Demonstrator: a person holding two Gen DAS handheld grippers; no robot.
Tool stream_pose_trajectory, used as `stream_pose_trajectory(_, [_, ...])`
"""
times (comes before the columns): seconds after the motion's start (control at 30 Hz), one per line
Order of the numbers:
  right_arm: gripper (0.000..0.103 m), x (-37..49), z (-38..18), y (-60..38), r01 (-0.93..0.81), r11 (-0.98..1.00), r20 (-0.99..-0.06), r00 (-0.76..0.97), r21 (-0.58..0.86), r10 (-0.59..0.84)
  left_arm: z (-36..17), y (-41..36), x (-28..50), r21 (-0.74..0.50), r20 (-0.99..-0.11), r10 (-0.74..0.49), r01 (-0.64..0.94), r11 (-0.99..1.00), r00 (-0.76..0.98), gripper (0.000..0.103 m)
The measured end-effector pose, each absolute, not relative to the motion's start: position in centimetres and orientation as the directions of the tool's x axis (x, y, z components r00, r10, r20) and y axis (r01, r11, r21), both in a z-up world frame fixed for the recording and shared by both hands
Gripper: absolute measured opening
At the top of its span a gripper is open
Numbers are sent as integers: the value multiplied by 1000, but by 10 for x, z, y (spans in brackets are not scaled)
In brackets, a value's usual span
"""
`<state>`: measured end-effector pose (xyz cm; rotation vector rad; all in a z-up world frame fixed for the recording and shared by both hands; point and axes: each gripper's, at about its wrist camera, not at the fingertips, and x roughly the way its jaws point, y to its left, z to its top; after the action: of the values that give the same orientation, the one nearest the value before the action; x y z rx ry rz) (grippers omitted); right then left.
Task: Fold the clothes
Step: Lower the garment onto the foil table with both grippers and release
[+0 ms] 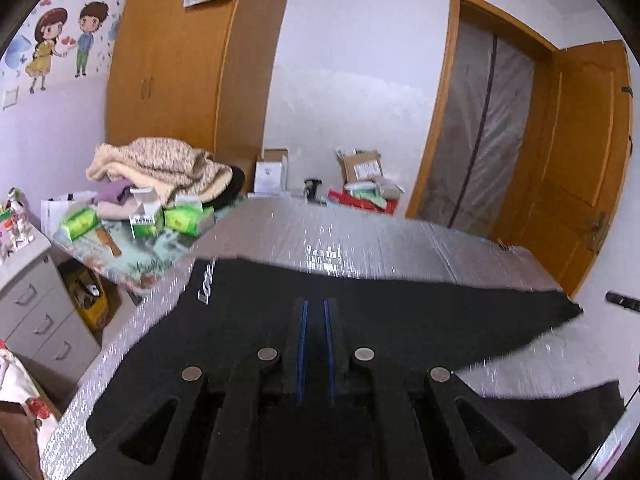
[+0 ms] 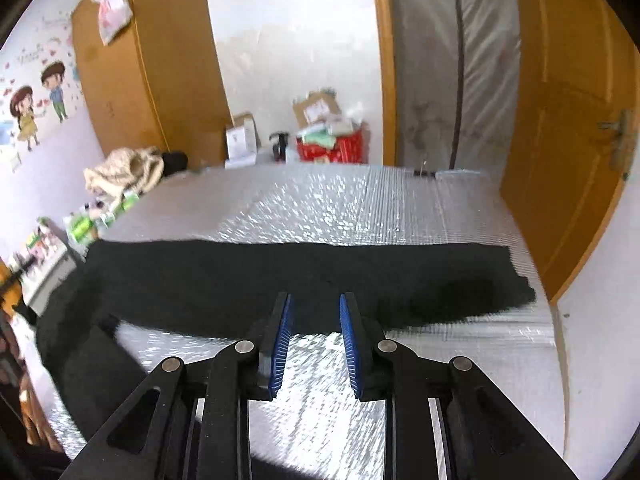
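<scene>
A black garment [image 1: 420,312] lies stretched across the silver quilted surface [image 1: 360,236], with white lettering near its left edge. My left gripper [image 1: 316,302] is low over the garment, its blue pads nearly together with dark cloth in the narrow gap, so it looks shut on the fabric. In the right wrist view the same black garment [image 2: 200,272] runs as a long band from left to right over the silver surface [image 2: 360,208]. My right gripper [image 2: 316,300] hovers at the band's near edge, its jaws apart; only cloth and shiny surface below show between the pads.
A side table at the left holds a pile of beige clothes [image 1: 160,168] and green boxes [image 1: 184,218]. A grey drawer unit [image 1: 32,300] stands below it. A wooden wardrobe [image 1: 180,60], floor boxes [image 1: 360,184] and an open door [image 1: 572,160] line the far side.
</scene>
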<state>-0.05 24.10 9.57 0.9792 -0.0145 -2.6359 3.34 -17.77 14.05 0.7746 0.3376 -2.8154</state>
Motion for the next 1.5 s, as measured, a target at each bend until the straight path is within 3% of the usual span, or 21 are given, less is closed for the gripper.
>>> stream_pose_trajectory(0.17, [25,72,80,254,251,-950,-608,-730,184,-311,105,-179,64,-179,-580,-77,219,-959,-811,7])
stream_pose_trajectory(0.43, [25,144,-21,298,-37,-953,-715,-670,301,-200,49,-197,94,-231,-675,-75,306,-924,-734,7])
stream_pose_trajectory(0.5, [19,153,-34,305,-78,-950,-721,-671,302,-174,39,-200,93,-220,-705,-82,327,-919,-705,7])
stream_pose_trajectory(0.83, [20,144,-9,277,-53,-978,-656,-748,203,-95,46,-195,92,-217,-684,-100,332,-918,-722,7])
stream_pose_trajectory(1.07, [23,124,-34,274,-77,-971,-722,-683,224,-113,36,-198,90,-218,-705,-88,332,-918,-704,7])
stream_pose_trajectory(1.23, [41,115,-34,265,-46,-979,-750,-650,200,-123,33,-196,89,-200,-689,-95,315,-928,-719,7])
stream_pose_trajectory(1.4, [40,114,-32,256,-66,-985,-757,-648,161,-80,34,-198,89,-215,-689,-81,309,-926,-720,7])
stream_pose_trajectory(1.5, [35,116,-26,250,-57,-984,-737,-671,169,-88,35,-202,88,-254,-695,-47,306,-917,-717,7])
